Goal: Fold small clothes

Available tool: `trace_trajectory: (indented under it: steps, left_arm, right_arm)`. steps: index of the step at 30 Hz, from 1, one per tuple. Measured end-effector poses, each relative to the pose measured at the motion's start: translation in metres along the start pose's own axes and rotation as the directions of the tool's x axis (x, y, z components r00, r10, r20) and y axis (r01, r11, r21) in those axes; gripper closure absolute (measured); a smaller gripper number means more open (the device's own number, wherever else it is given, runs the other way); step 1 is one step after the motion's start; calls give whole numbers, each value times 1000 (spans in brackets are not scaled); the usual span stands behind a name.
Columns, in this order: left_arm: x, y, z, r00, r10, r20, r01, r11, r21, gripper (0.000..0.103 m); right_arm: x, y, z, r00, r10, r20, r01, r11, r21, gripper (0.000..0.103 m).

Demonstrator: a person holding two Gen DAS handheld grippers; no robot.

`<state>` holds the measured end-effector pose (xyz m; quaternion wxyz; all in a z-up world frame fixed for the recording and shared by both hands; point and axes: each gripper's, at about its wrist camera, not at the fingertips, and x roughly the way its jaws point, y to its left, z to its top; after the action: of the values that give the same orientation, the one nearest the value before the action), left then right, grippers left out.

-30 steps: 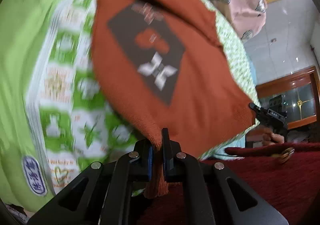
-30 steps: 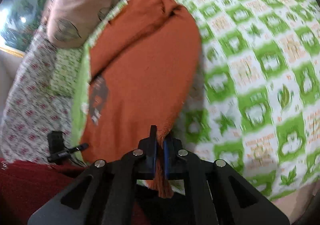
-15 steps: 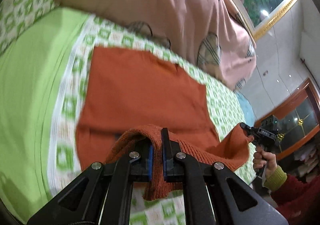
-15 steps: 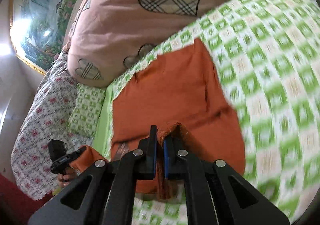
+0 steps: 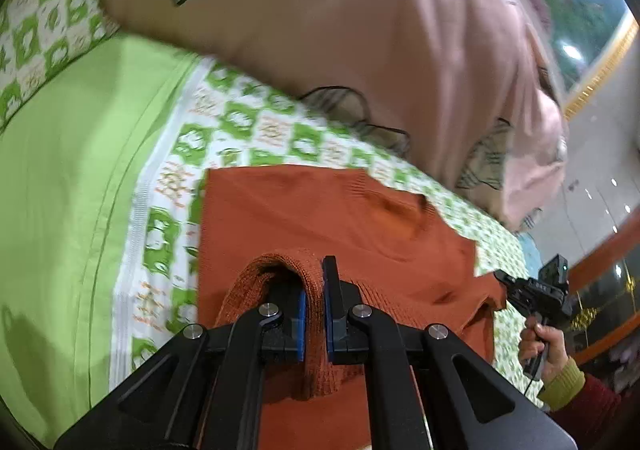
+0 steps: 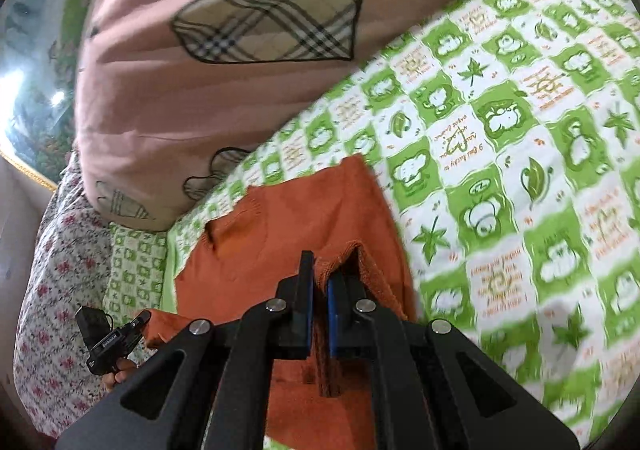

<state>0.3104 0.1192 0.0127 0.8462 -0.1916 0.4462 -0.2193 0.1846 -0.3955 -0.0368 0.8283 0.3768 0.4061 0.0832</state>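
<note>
A rust-orange knit sweater [image 5: 340, 218] lies on a bed with a green-and-white patterned sheet [image 5: 248, 126]. My left gripper [image 5: 315, 282] is shut on one corner of its ribbed hem, which loops up over the jaws. In the right wrist view my right gripper [image 6: 319, 274] is shut on the other hem corner of the sweater [image 6: 288, 226]. The held hem is carried over the flat part of the sweater toward its far edge. Each view shows the other gripper [image 5: 532, 290] [image 6: 114, 338] pinching its corner, held by a hand.
A big pink duvet [image 5: 360, 30] with plaid heart patches is piled at the head of the bed, just beyond the sweater. A plain lime-green strip [image 5: 68, 178] runs along the left. A floral cover [image 6: 52, 290] and a framed picture [image 5: 580, 2] lie beyond the bed.
Both grippers have swept the hem forward over the sweater toward the pink duvet. The dark printed patch seen a second ago is now folded under, and plain orange fabric faces up.
</note>
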Motion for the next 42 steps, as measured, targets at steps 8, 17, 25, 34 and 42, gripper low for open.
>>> trace_trajectory:
  steps: [8, 17, 25, 34, 42]
  left_arm:
    - [39, 24, 3, 997, 76, -25, -78, 996, -53, 98]
    - [0, 15, -20, 994, 108, -22, -110, 990, -94, 60]
    - [37, -70, -94, 968, -64, -241, 76, 996, 44, 57]
    - [99, -79, -39, 976, 59, -208, -20, 982, 186, 70]
    - [78, 10, 35, 976, 218, -20, -218, 975, -29, 76]
  right_arm:
    - [37, -22, 7, 995, -76, -65, 77, 997, 13, 96]
    - [-13, -14, 0, 990, -134, 32, 133, 990, 48, 63]
    - [11, 78, -80, 977, -40, -209, -42, 926, -376, 60]
    - [99, 84, -60, 938, -187, -292, 2, 844, -536, 77]
    - [73, 32, 27, 965, -260, -33, 237, 919, -316, 86]
